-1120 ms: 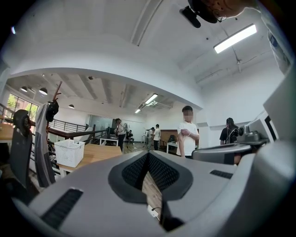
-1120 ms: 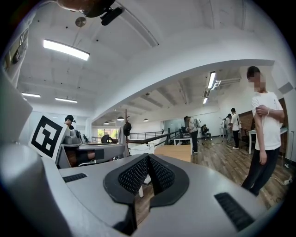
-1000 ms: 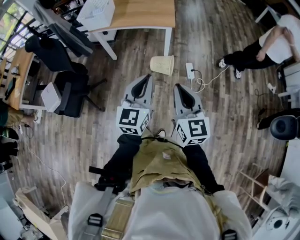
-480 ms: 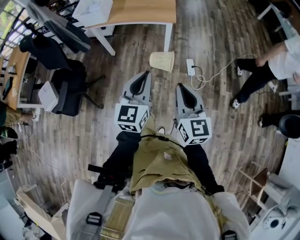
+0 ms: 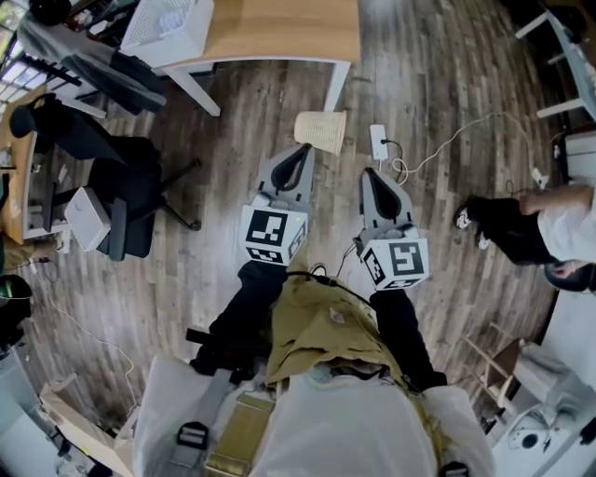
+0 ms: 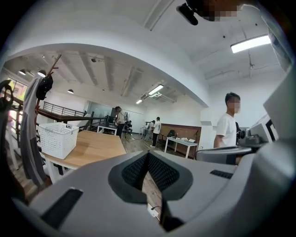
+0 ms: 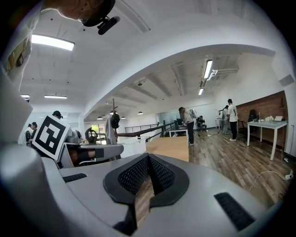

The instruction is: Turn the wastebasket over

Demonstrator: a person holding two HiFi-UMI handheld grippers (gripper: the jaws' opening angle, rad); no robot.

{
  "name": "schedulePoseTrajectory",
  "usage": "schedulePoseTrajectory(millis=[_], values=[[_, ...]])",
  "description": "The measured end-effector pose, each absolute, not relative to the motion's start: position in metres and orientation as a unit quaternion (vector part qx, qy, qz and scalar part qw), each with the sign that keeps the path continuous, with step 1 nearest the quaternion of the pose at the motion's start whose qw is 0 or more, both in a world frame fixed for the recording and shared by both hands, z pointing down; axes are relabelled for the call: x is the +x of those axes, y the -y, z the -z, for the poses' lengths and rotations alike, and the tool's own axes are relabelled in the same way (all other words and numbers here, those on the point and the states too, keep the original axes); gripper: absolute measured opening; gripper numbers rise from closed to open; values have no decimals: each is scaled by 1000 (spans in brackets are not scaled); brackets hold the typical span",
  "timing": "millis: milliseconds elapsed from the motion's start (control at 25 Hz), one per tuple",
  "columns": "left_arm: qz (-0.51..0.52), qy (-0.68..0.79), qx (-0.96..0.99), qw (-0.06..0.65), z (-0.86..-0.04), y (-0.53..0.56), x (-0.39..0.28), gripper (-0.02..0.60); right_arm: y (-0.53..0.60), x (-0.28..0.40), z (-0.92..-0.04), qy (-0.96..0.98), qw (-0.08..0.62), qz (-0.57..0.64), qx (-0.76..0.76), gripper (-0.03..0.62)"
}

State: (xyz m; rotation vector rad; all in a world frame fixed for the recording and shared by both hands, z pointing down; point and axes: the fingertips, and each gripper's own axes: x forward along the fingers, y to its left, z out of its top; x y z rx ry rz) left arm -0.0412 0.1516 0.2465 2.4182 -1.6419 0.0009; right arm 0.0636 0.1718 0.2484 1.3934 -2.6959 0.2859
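Observation:
A cream ribbed wastebasket [image 5: 321, 131] lies on its side on the wooden floor, just in front of a table leg. My left gripper [image 5: 300, 154] is shut and empty, its tip close to the basket's near left edge in the head view. My right gripper [image 5: 372, 175] is also shut and empty, to the right of the basket and a little short of it. In the left gripper view the left gripper [image 6: 148, 155] points nearly level, so the basket is hidden below its jaws. The right gripper [image 7: 148, 157] shows its pads pressed together over bare floor.
A wooden table [image 5: 279, 33] with a white mesh basket [image 5: 168, 26] stands beyond the wastebasket. A white power strip [image 5: 378, 142] with a trailing cable lies right of it. An office chair [image 5: 126, 191] is at the left. A person [image 5: 531, 224] walks at the right.
Both grippers have shifted a little to the right in the head view, still shut. The person at the right has walked down the picture. The wastebasket lies as before.

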Motion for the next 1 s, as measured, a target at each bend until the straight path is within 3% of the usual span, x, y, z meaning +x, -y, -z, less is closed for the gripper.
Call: schedulePoseTrajectory(millis=[520, 1000], values=[[-42, 528, 829, 180, -304, -21, -83, 2, -38, 8, -300, 865, 96, -164, 465, 20], [-140, 517, 787, 306, -445, -6, -72, 2, -2, 8, -427, 852, 177, -263, 416, 20]])
